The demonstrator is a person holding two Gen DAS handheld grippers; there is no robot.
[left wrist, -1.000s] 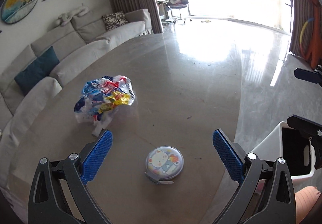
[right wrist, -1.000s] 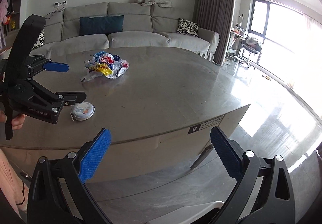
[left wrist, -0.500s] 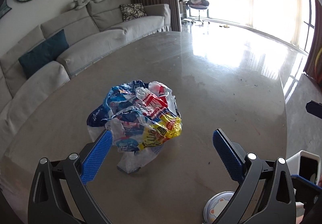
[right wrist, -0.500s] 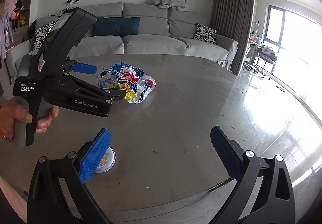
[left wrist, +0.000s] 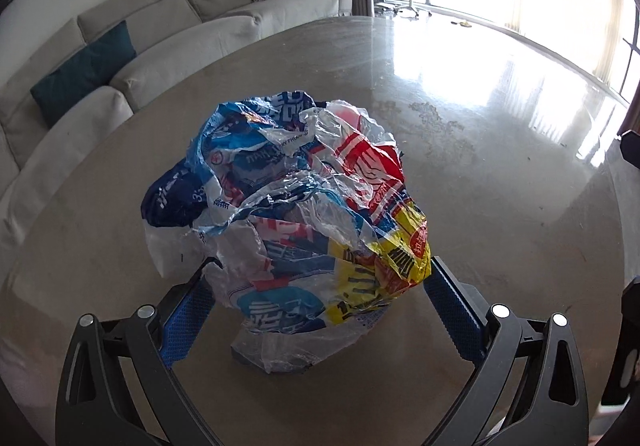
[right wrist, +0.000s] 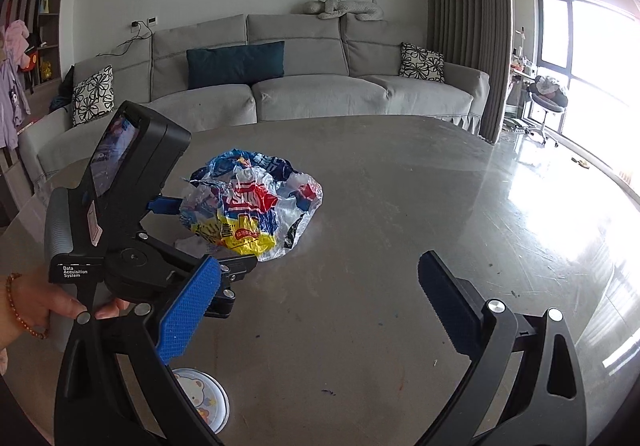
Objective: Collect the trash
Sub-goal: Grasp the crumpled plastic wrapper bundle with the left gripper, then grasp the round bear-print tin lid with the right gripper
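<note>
Now the blue pads point(left wrist: 187, 320) of the left gripper point(left wrist: 316, 310) stand spread on both sides of the crumpled plastic bag point(left wrist: 296, 213), one pad at its left lower edge and one at its right; whether they already touch the plastic, one cannot tell. Half a second ago the bag lay ahead of these fingers, and one second ago it was well apart, with the round lid between the pads instead. In the right wrist view the left gripper point(right wrist: 192, 234) reaches the bag point(right wrist: 250, 209) from the left side, held by a hand point(right wrist: 36, 306) with a bead bracelet. The right gripper point(right wrist: 320, 310) is spread wide over the grey table point(right wrist: 400, 205) with nothing between its pads. The round lid with a bear picture point(right wrist: 204, 398) lies on the table under its left finger, nearer to the lower edge of the view than before.
</note>
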